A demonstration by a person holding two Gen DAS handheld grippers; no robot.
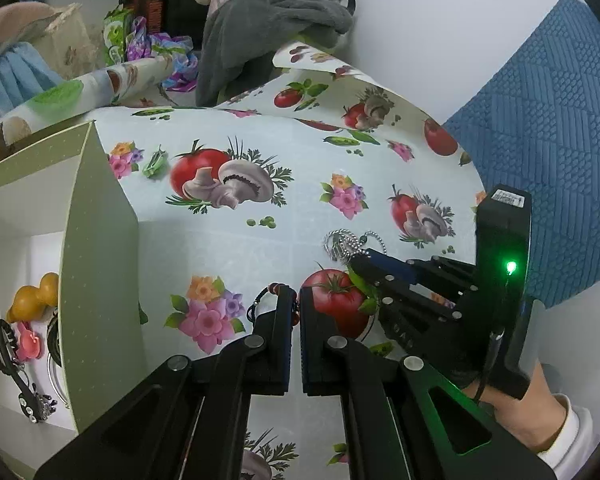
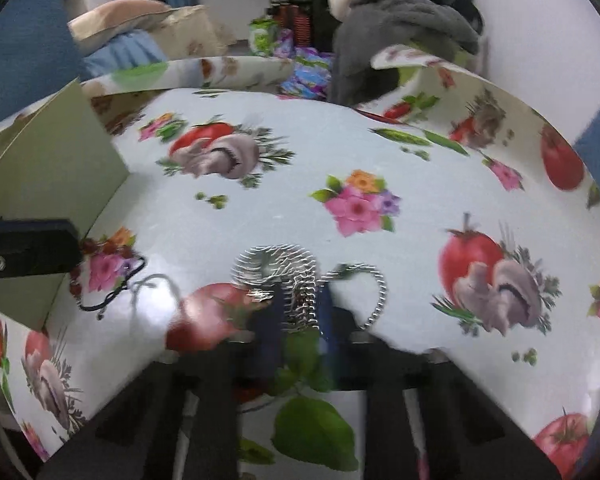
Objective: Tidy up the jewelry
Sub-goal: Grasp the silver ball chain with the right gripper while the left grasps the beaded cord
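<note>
Pinching a limp, slippery chain (image 2: 300, 280) between near-closed fingers, right gripper (image 2: 300, 312) should grab the bunched links; left gripper (image 1: 296, 300) clamps a bracelet (image 1: 268, 296).

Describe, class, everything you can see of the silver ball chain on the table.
The silver ball chain looks like metal, made of small shiny beads. It lies bunched in loops on the patterned tablecloth, one loop trailing to the right. The right gripper has its fingers either side of the pile; blur hides whether they grip it.

Legible text: none. White label (image 1: 507, 196) atop the right gripper's black housing (image 1: 500, 264): print too small to read.
</note>
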